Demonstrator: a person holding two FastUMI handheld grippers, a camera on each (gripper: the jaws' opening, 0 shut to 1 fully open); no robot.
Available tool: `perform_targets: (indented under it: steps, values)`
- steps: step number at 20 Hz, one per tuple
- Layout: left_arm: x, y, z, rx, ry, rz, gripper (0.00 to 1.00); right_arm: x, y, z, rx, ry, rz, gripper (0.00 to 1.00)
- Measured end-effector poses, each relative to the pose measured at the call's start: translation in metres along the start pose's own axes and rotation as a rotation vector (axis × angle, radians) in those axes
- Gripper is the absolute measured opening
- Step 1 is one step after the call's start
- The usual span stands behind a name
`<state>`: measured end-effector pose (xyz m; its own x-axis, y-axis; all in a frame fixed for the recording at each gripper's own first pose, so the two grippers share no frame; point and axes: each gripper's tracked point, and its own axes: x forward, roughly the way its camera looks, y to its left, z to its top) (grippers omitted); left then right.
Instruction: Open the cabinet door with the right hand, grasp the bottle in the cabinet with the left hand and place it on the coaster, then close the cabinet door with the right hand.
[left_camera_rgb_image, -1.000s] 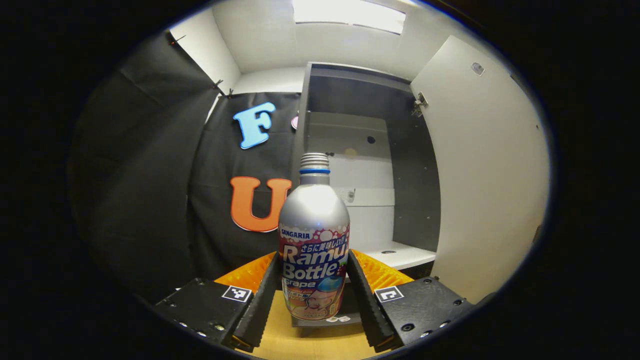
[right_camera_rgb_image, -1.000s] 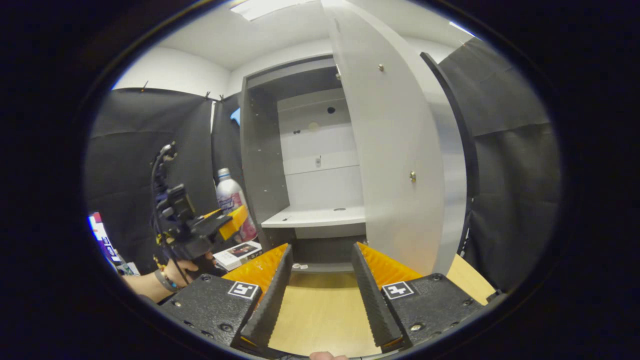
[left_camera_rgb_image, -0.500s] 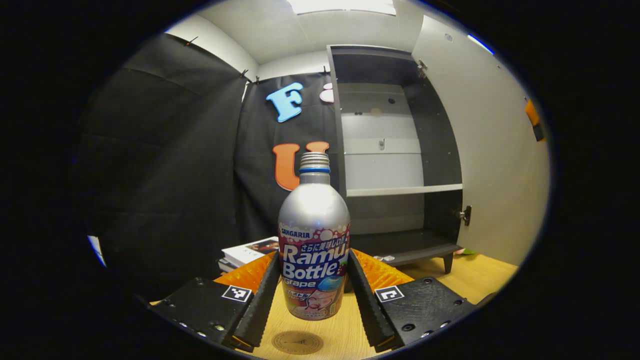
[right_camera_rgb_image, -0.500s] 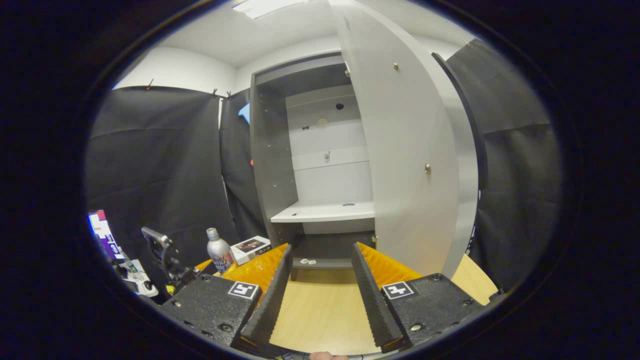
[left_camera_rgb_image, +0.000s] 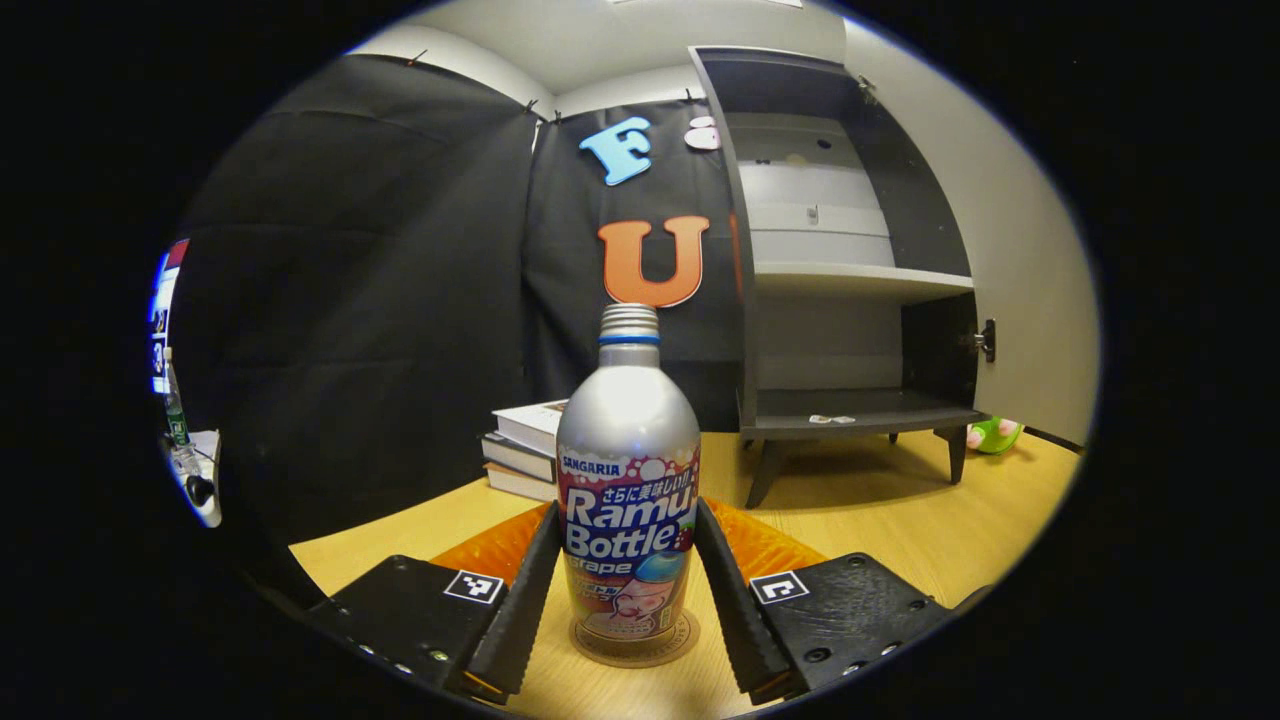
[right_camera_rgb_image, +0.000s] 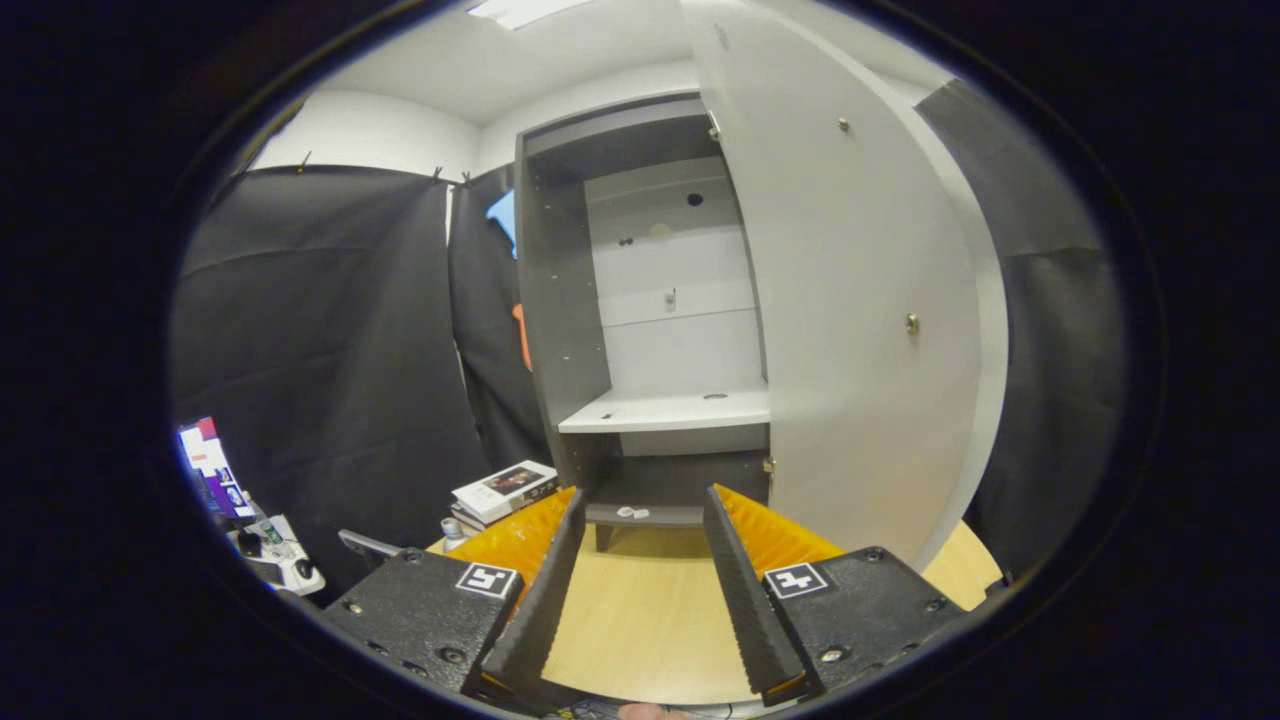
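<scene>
A silver bottle (left_camera_rgb_image: 627, 470) with a printed label stands upright between the fingers of my left gripper (left_camera_rgb_image: 627, 518), which is shut on its lower body. Its base rests on a round brown coaster (left_camera_rgb_image: 633, 643) on the wooden table (left_camera_rgb_image: 900, 530). Beyond it to the right is the dark cabinet (left_camera_rgb_image: 850, 300) with its pale door (left_camera_rgb_image: 1020, 260) swung wide open. In the right gripper view my right gripper (right_camera_rgb_image: 643, 500) is open over the table with nothing between its fingers. It faces the open cabinet (right_camera_rgb_image: 665, 330), with the door (right_camera_rgb_image: 860, 300) just to its right.
A stack of books (left_camera_rgb_image: 522, 450) lies on the table left of the cabinet and shows as books (right_camera_rgb_image: 503, 488) in the right gripper view. A small green object (left_camera_rgb_image: 990, 435) sits by the cabinet's far leg. Black cloth walls close in the left side.
My left gripper has come down and away from the cabinet with the bottle, which now sits on the coaster. The right gripper stays open and has barely shifted.
</scene>
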<state>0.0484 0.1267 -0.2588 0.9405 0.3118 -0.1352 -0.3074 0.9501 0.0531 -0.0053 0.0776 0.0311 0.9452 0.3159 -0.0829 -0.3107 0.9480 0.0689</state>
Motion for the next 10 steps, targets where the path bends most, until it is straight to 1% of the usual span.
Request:
perform_targets:
  steps: [3,7,10]
  values:
    - [0.009,0.005,-0.012,-0.003,0.013,0.030,0.75,0.004,0.004,-0.003,-0.001,0.013,0.000,0.76]
    - [0.017,0.001,-0.027,-0.007,0.043,0.031,0.75,0.005,0.003,-0.001,-0.001,0.010,-0.015,0.76]
    - [0.018,-0.001,-0.028,-0.007,0.038,0.024,0.75,0.005,-0.001,0.003,0.003,0.001,-0.030,0.76]
